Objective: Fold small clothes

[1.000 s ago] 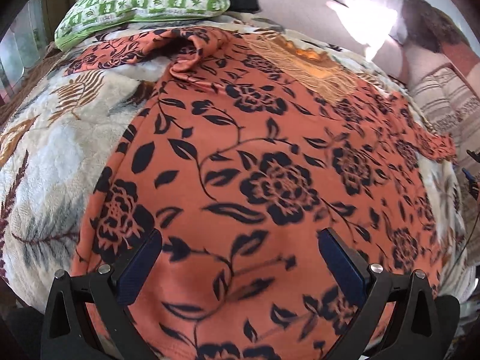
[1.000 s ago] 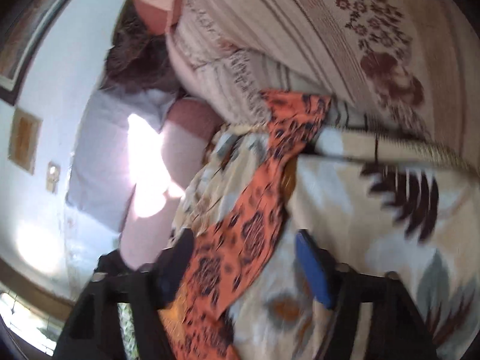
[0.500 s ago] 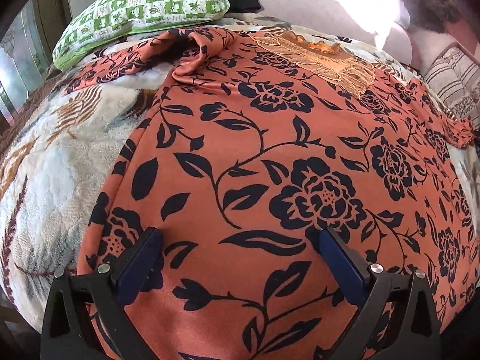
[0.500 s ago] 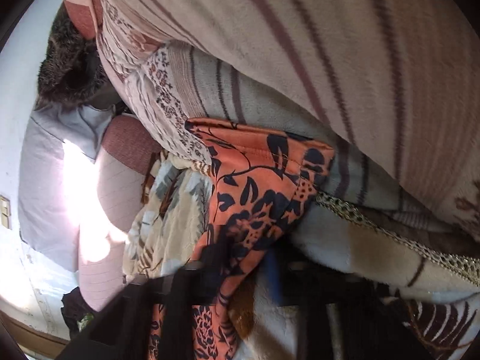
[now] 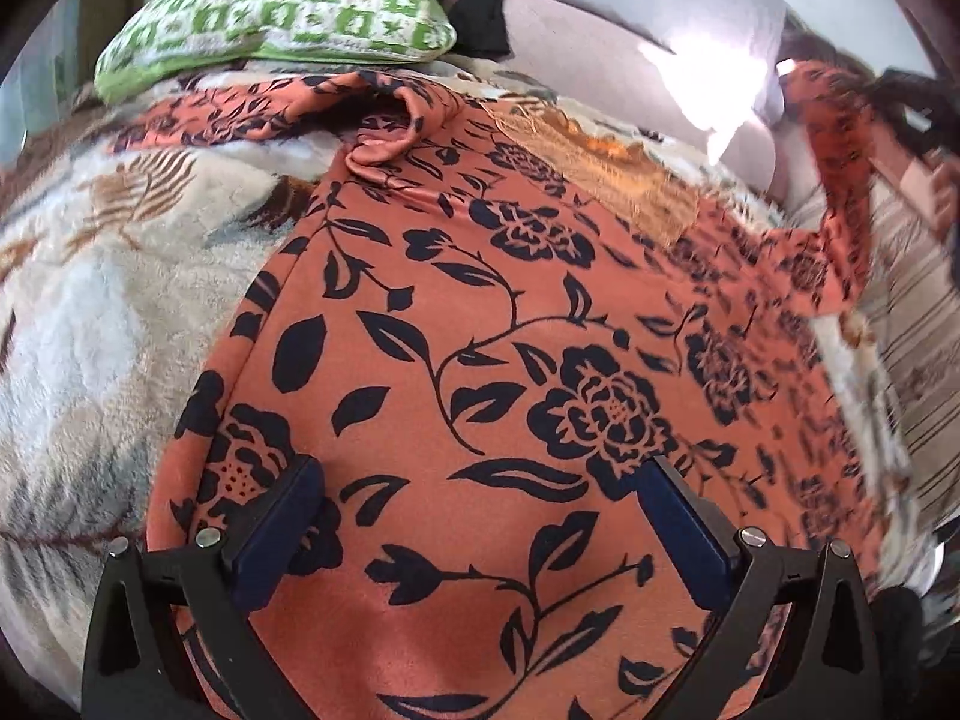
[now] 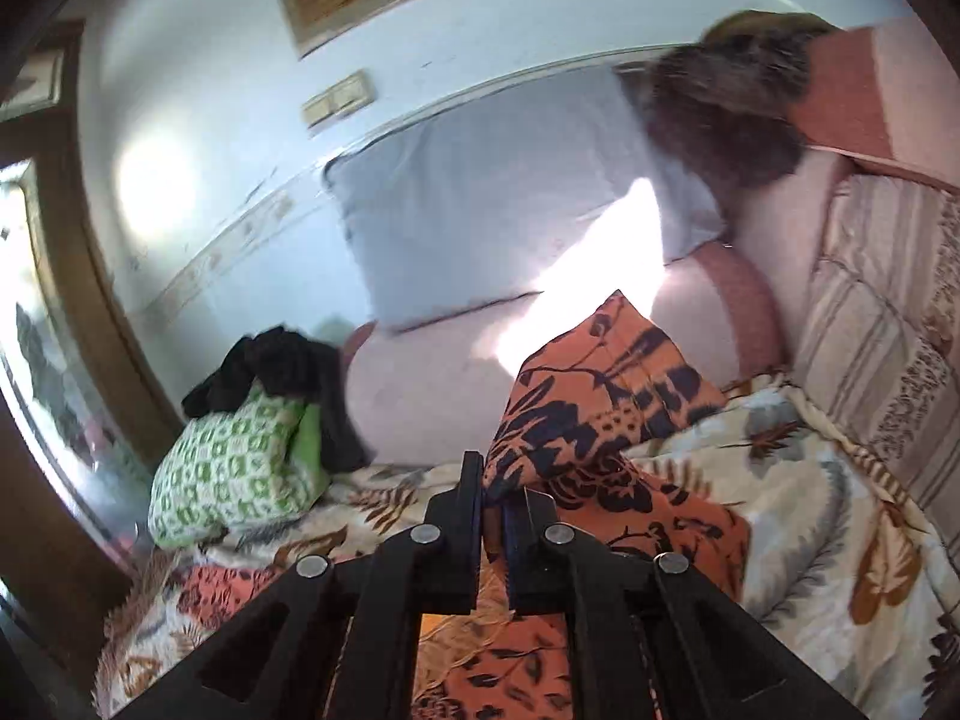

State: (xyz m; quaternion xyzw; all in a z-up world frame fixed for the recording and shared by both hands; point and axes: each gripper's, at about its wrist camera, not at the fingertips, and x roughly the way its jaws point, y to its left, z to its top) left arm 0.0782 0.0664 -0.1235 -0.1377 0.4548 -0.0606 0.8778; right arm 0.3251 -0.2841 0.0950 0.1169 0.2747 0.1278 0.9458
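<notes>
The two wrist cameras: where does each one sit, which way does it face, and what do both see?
Left wrist: on the open left tool, facing down over the orange floral garment spread on the blanket; its two fingers show.
Right wrist: on the right tool, shut on the garment's sleeve, facing the wall.
Shared: garment, blanket, green pillow; the left view also shows the right tool, blurred.

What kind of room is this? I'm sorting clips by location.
Most likely a bedroom or home sleeping area: a leaf-print blanket covers a soft surface, a green patterned pillow and large pale cushions line the wall, and an orange floral garment lies spread out.
</notes>
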